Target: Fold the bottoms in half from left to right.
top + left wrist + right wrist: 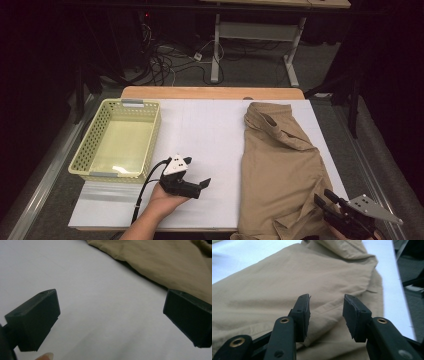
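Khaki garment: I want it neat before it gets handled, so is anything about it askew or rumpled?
Yes. The tan cloth garment is bunched and folded over at its far end, and its near edge hangs over the white table's front edge.

Tan garment (280,175): lower hem cut off by the bottom edge of the high view. Right tool (327,200): body partly cropped at the bottom corner there. Left gripper view: a fingertip (46,356) truncated at the bottom edge.
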### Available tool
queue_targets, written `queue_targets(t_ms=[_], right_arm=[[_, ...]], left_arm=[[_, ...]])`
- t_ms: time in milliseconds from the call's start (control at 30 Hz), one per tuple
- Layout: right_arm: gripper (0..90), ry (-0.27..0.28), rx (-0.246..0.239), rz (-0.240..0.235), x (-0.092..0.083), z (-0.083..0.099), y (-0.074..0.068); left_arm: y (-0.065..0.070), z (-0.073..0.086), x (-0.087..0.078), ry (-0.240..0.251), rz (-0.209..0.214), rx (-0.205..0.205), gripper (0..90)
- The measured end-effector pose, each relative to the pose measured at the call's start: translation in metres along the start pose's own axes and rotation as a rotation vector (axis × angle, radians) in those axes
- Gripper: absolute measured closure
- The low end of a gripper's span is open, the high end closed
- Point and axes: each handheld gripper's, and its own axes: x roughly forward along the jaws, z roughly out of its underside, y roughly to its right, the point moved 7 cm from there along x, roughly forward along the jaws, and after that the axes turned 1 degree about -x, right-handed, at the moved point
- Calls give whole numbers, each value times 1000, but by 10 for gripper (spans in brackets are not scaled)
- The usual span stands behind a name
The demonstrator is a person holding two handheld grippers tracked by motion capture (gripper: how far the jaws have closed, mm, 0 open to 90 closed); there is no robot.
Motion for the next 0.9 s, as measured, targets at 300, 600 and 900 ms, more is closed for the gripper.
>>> queue_targets(t_ms=[300,600,900], right_arm=[[593,28,38,-51,-11,-1,-11],[503,-63,-28,-57,6,6,-50],[552,-146,1,22,2,32,-25]], left_arm=[[-22,-8,5,2,-44,-9,5],[-14,-3,13,-24,54,-4,7],[-13,-4,14,-14,52,7,9]])
